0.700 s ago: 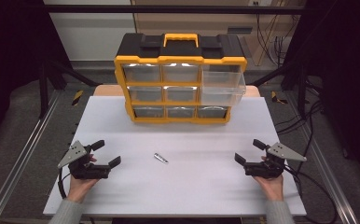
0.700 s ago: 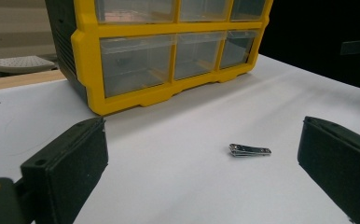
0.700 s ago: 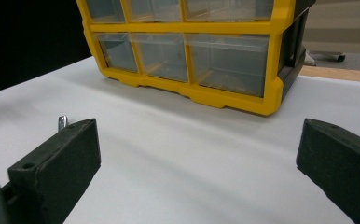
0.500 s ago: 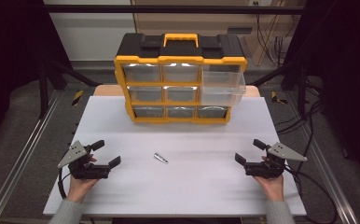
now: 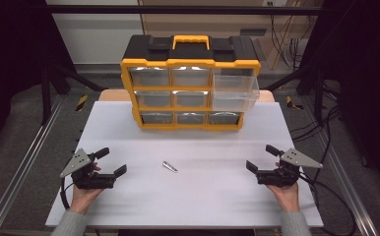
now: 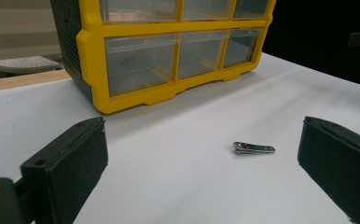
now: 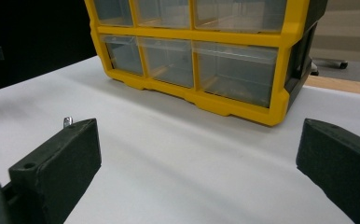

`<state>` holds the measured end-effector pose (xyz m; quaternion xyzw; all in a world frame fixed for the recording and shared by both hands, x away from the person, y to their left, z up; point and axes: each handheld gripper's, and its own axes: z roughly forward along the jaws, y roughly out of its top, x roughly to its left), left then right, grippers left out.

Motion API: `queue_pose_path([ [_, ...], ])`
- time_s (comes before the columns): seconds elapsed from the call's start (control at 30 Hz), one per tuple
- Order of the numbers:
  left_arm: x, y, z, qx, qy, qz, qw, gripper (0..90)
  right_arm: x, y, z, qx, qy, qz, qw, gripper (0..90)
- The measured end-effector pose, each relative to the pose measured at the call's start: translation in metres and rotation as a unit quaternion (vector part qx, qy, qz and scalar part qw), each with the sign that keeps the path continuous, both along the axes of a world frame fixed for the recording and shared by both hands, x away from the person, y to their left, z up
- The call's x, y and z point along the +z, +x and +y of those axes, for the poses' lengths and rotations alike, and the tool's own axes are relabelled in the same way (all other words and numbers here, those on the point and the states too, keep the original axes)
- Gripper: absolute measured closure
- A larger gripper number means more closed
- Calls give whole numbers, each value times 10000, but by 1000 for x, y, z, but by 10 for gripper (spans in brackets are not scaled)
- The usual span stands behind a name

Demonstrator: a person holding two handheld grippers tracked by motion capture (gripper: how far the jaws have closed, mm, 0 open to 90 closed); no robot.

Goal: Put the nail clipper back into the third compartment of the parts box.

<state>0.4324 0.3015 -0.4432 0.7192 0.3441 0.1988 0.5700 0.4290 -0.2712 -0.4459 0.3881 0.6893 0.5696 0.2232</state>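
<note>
A small metal nail clipper lies flat on the white table, midway between both hands; the left gripper view has the nail clipper ahead and to the right, and its tip peeks over a jaw in the right gripper view. My left gripper rests at the table's left, open, jaws wide and empty. At the right side my right gripper is open and empty too. A yellow and black drawer organizer stands at the back, one upper right drawer pulled out.
The organizer's clear drawers fill the far side in both gripper views, with its yellow frame low on the table. A wooden board sticks out behind the table. Metal rails and cables flank the sides.
</note>
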Motion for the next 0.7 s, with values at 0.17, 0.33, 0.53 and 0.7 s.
queue_pose_path([
  [0.17, 0, 0, 0, 7, 44, 7, 10000, 13, 3, 1, 4, 19, -61, -59, 10000, 10],
  [0.33, 0, 0, 0, 13, 54, 18, 10000, 13, 5, 2, 10, 63, -144, -11, 9999, 13],
  [0.53, -1, 1, -1, 3, 63, 42, 10000, 13, 9, 4, 18, 110, -186, -2, 9998, 11],
  [0.7, -1, 1, -1, -7, 82, 57, 9999, 13, 12, 6, 28, 149, -226, 22, 9996, 12],
])
